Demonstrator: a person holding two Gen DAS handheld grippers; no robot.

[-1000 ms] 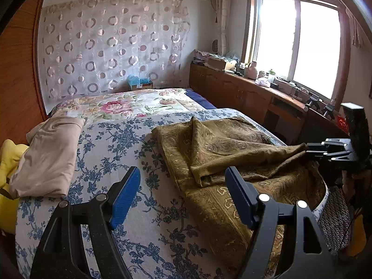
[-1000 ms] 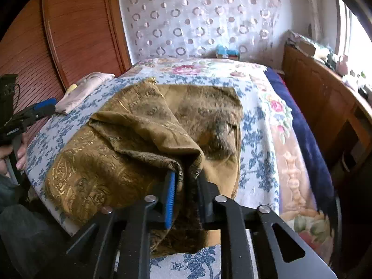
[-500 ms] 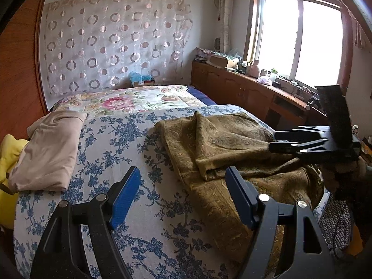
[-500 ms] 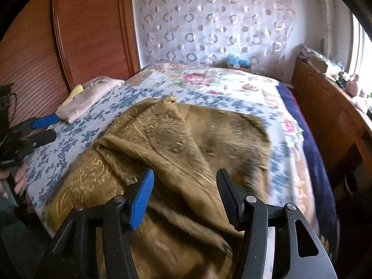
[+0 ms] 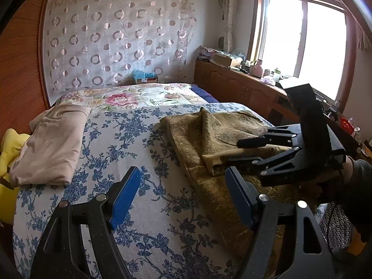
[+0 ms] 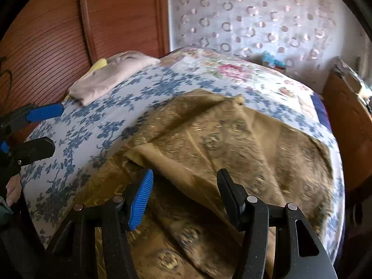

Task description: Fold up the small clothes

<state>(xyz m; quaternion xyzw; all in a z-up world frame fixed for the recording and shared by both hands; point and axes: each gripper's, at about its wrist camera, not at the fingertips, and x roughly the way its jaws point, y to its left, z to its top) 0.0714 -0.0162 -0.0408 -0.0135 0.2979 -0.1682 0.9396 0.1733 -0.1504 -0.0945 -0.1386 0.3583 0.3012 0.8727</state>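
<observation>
An olive-gold patterned garment lies rumpled and partly folded over on the blue-flowered bedspread; it also fills the right wrist view. My left gripper is open and empty, above the bedspread just left of the garment's near edge. My right gripper is open and empty, just over the garment's near folded layer; it shows from the side in the left wrist view. The left gripper shows at the left edge of the right wrist view.
A folded beige cloth lies at the bed's left side on a yellow item. A wooden wardrobe stands left of the bed. A wooden counter with clutter runs under the window at right.
My right gripper has let go of the garment and opened, then swung left over it. The garment has dropped flatter onto the bed. The left gripper has stayed open and hardly moved.
</observation>
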